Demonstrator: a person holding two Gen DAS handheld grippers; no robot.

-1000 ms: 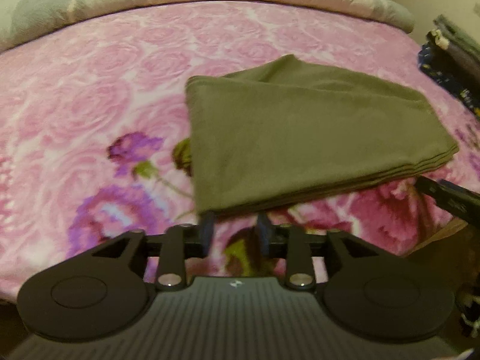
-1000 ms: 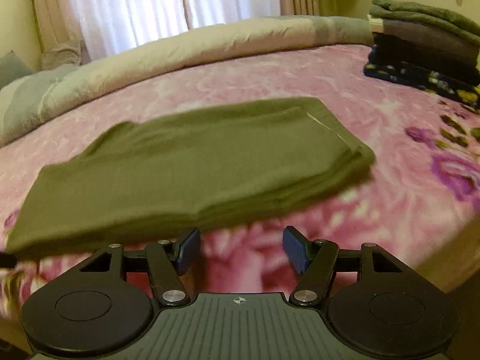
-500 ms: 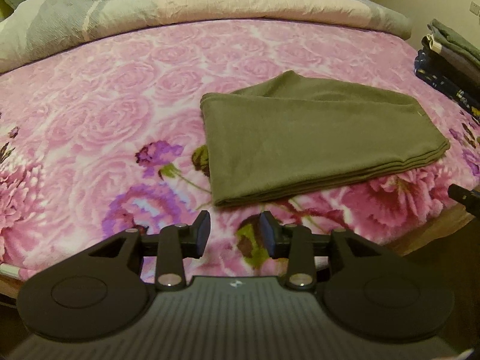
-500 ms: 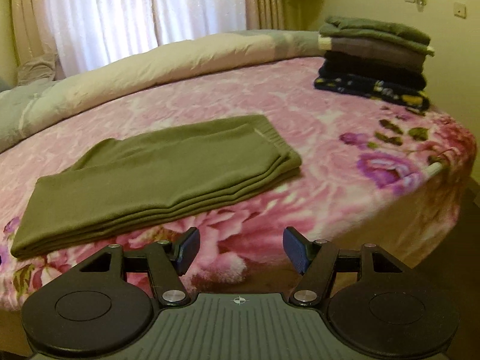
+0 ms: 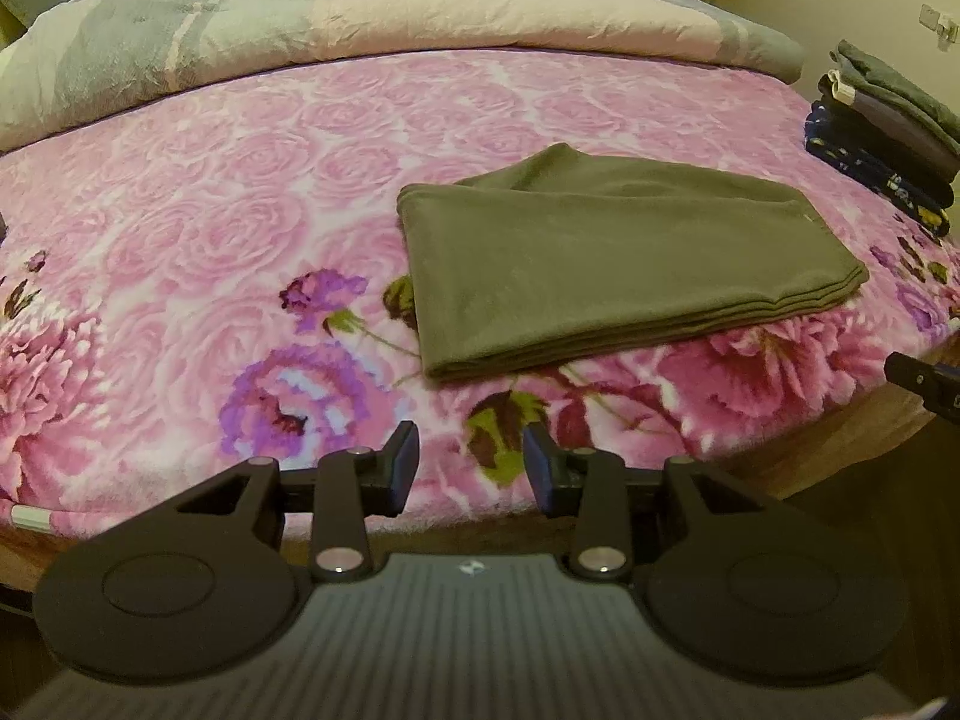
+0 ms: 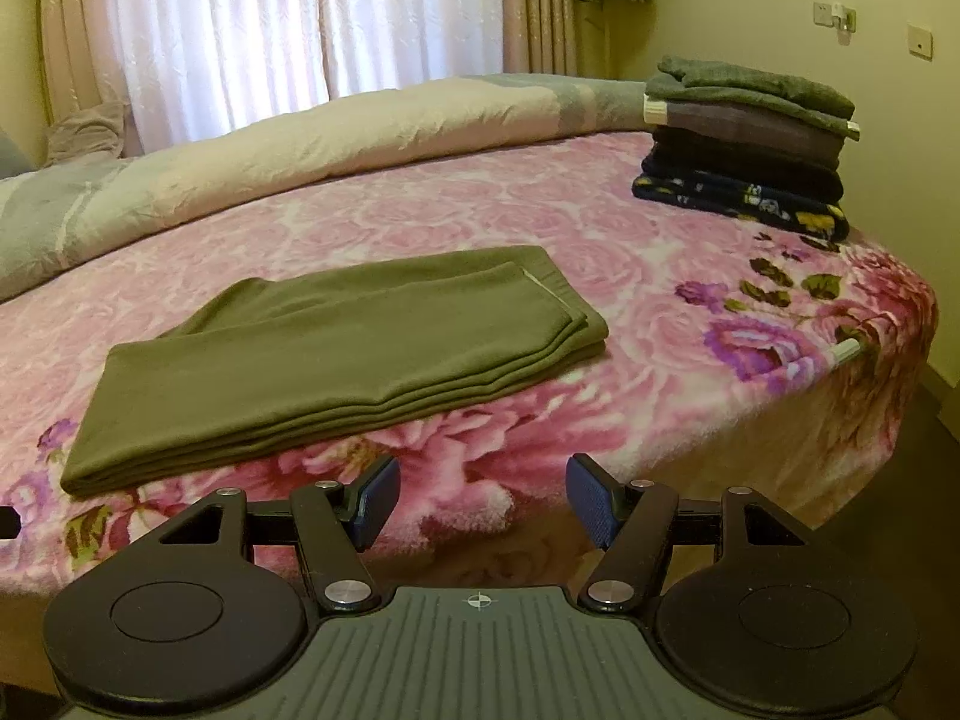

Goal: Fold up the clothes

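Bed: a wide bed under a pink rose-patterned fleece blanket (image 5: 198,228) fills both views.
Duvet: a rolled cream and grey-green duvet (image 5: 372,24) lies along the far side of the blanket.
Garment: a folded olive-green knit garment (image 5: 600,252) lies flat on the blanket near the front edge, several layers showing along its near side. Its long axis runs side to side along that edge; the rounded fold end points left in both views, the stacked open ends point right.
Stack: a pile of folded dark and grey clothes (image 6: 750,144) sits at the far right of the bed, well apart from the garment.
Left gripper: the left gripper (image 5: 471,468) hangs in front of the bed edge, jaws parted and just widened, nothing between them.
Right gripper: the right gripper (image 6: 483,498) has its blue-padded jaws spread wide and empty.
Views: only the right wrist view shows the white curtains (image 6: 240,30) and the whole stack; the left wrist view shows more blanket left of the garment.
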